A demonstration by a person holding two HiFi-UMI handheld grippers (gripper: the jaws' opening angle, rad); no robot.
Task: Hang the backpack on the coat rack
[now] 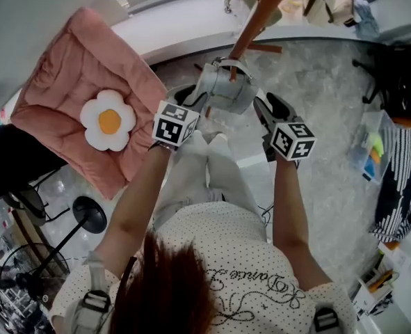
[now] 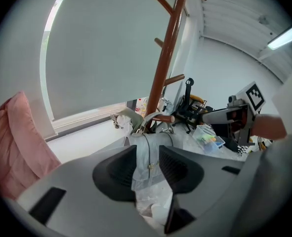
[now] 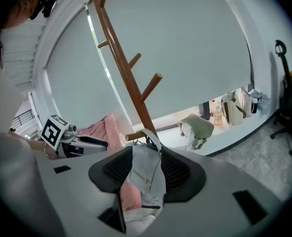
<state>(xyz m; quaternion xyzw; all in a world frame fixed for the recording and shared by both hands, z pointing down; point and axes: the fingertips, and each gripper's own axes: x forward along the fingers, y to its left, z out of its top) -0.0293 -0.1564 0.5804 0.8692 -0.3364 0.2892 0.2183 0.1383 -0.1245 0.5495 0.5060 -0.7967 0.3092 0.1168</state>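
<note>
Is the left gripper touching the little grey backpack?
Touching. In the left gripper view, the left gripper has its jaws closed on the grey backpack, with the fabric squeezed between them.

The coat rack runs out of the head view's top edge, and its foot is hidden behind the backpack. The left gripper and right gripper each cover the backpack's lower part in their own views. Whether the strap sits over the peg is too small to tell.

Looping cursive script across the dotted shirt, too curled to read
</note>
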